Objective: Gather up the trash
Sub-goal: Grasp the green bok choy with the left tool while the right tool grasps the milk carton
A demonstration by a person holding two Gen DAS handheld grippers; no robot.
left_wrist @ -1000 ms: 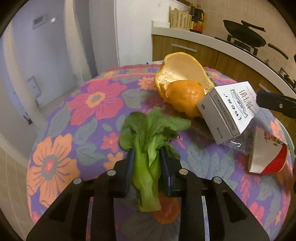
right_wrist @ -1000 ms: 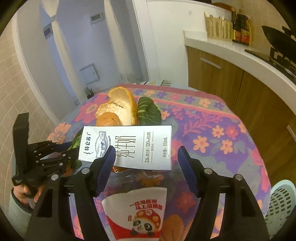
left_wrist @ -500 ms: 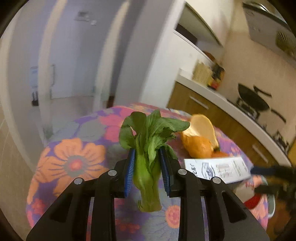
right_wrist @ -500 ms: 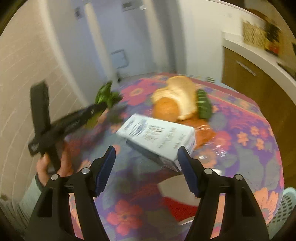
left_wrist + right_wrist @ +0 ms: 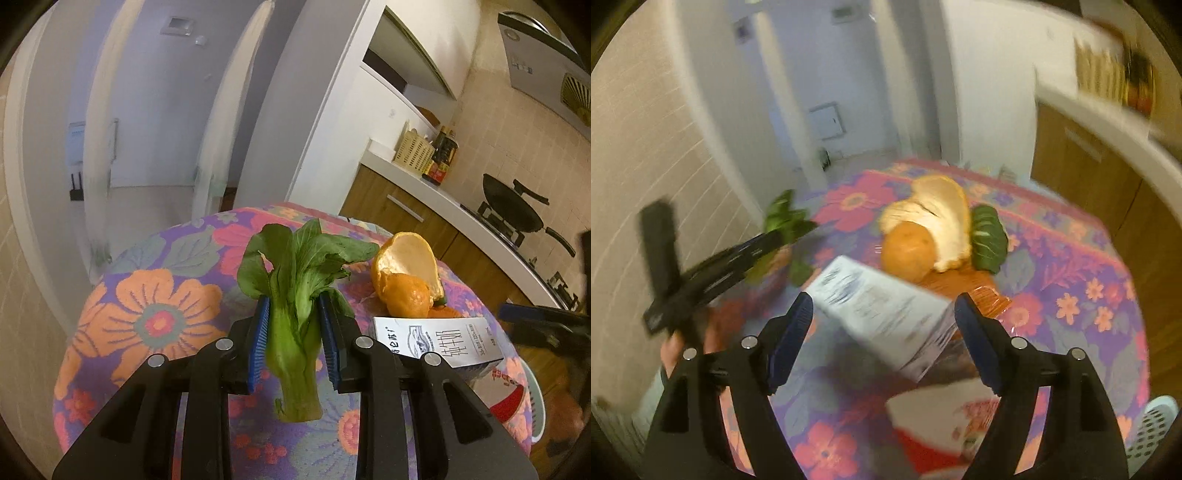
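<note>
My left gripper [image 5: 293, 301] is shut on a green bok choy [image 5: 295, 288] and holds it upright above the floral table [image 5: 155, 317]. The right wrist view shows that gripper [image 5: 775, 236] at the left, in a person's hand [image 5: 683, 339]. My right gripper [image 5: 883, 301] hovers over a white milk carton [image 5: 882, 310] lying on the table. Its jaws are opening, and the carton lies between the fingertips with no pad pressing on it. The carton [image 5: 439, 343] lies in front of an orange with its peel [image 5: 402, 273].
A red and white paper cup [image 5: 934, 417] lies near the table's front edge. A green leaf [image 5: 990, 240] and crumpled plastic wrap [image 5: 990, 295] lie by the orange [image 5: 908, 251]. A pale blue basket [image 5: 1156, 424] stands beside the table. A kitchen counter [image 5: 443, 195] runs behind.
My left gripper lifted the bok choy off the table and rolled, then held still. My right gripper swung over the carton and its jaws widened.
</note>
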